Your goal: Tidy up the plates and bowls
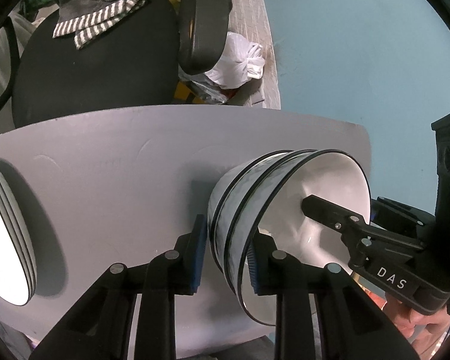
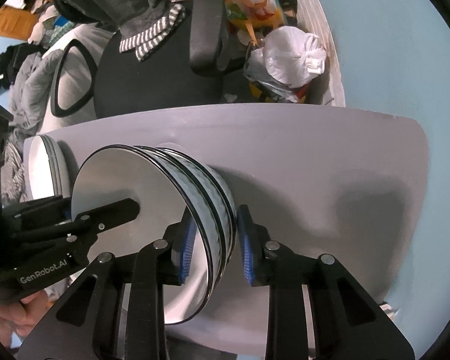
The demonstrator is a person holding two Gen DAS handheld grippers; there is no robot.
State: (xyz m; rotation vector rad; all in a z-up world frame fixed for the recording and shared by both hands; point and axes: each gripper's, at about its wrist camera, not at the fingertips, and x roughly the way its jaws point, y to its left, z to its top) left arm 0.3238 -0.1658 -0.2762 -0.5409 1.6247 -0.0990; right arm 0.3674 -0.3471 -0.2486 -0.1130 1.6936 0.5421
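Both claws grasping stacked bowls (image 1: 273,210) rim | grey table (image 1: 105,165) | plates (image 1: 3,240) | black chair (image 1: 99,69)

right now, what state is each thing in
bowls: three nested, upright on the table
plates: stacked flat, apart from the bowls
left gripper: shut on the bowls' wall
right gripper: shut on the opposite wall
bag: knotted shut
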